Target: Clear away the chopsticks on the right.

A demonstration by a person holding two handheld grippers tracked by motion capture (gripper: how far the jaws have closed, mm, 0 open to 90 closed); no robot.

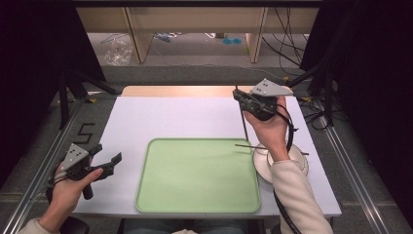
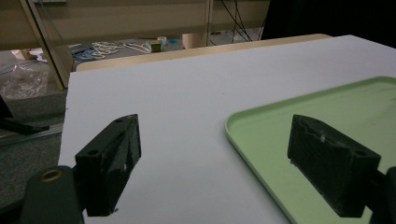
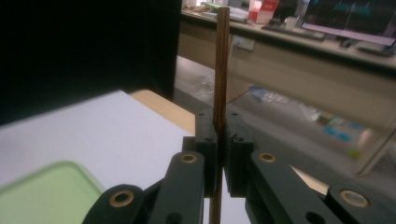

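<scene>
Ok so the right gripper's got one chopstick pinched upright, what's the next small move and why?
Probably lower the right gripper toward the green tray and tilt the chopstick flat to lay it there. The stick is clamped between shut jaws above the table's far right, the tray is bare, and another stick still rests across the white bowl.

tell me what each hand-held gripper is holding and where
The right hand-held gripper is shut on a thin brown stick, gripped partway along its length. The left hand-held gripper is open and holds nothing.
</scene>
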